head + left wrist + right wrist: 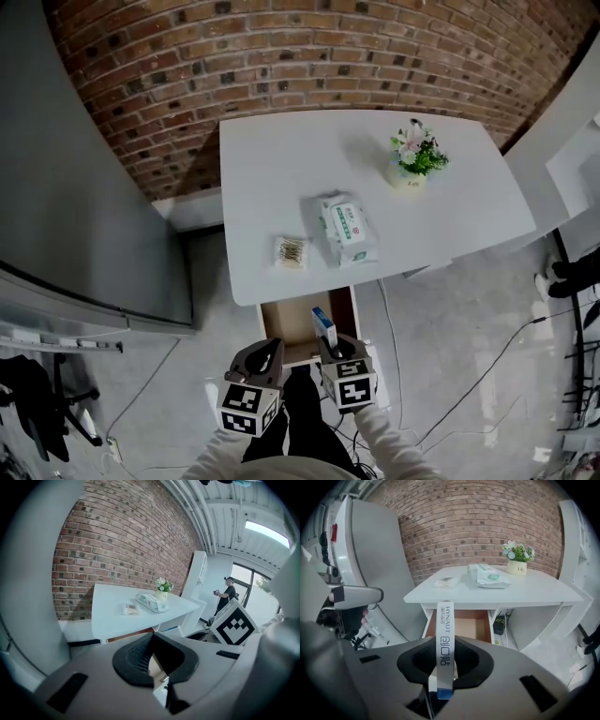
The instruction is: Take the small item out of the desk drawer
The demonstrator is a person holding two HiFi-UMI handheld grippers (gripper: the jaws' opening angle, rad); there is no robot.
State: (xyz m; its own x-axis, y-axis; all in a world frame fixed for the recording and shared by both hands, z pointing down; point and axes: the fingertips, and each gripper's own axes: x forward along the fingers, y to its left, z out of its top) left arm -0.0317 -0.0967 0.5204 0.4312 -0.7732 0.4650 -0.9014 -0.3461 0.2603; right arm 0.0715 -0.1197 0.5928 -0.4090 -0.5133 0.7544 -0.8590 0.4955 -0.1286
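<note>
A small box (444, 639), white with a blue end, is clenched edge-on between the jaws of the right hand-held gripper (444, 670). In the head view the small box (324, 328) is seen held clear above the open drawer (279, 323), at the 6 o'clock edge of the white table (281, 169), with the right hand-held gripper (330, 345) just below it. The wooden floor of the drawer (464, 626) is seen bare in the right gripper view.

The left hand-held gripper (265, 362) is held just beside the right one, at its 9 o'clock. In the left gripper view the jaws of this hand-held gripper (152, 662) are seen slightly apart, with nothing grasped between them.

On the table a pack of wipes (348, 231) is placed near the centre. A small packet of cotton swabs (292, 252) lies at its 9 o'clock, and a potted flower (412, 157) stands at its 1 o'clock. A brick wall (281, 56) is seen behind the table at 12 o'clock.
</note>
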